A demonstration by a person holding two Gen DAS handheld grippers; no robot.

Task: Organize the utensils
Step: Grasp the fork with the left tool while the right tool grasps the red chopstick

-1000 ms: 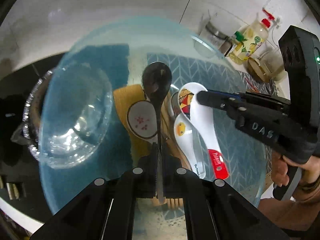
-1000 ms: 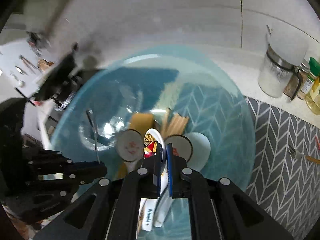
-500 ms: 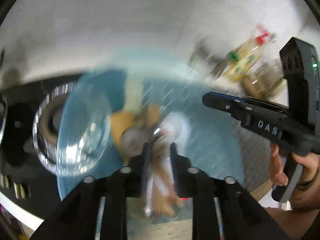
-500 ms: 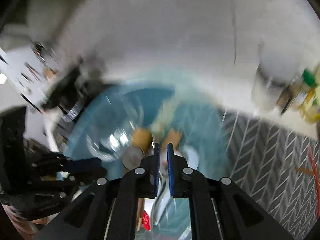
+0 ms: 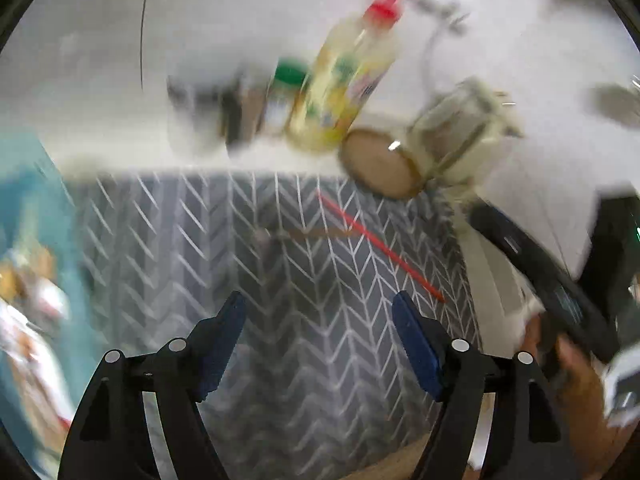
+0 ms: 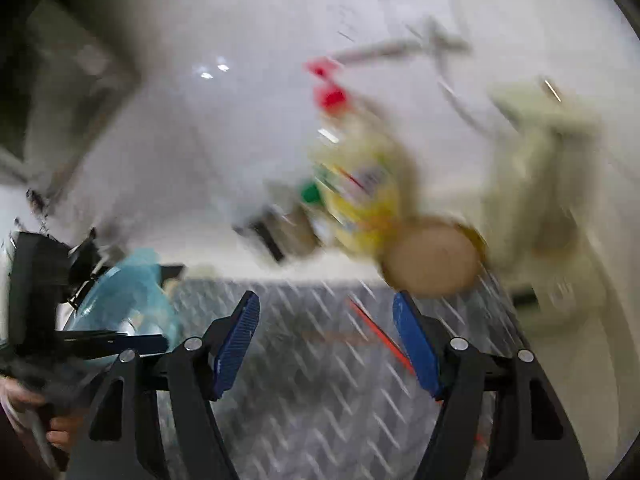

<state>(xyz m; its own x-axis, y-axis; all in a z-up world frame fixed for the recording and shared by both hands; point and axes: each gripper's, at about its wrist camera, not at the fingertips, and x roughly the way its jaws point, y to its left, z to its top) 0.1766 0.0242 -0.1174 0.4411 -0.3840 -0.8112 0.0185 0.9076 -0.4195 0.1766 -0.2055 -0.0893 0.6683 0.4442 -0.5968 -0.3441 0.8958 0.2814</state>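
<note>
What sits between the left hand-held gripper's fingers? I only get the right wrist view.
Observer: Nothing. The left hand-held gripper has its jaws opening, and only the herringbone mat shows between them.
Operator: And off to its left?
Observer: Blurred utensils lie in the blue bowl at the left edge of the left wrist view.
</note>
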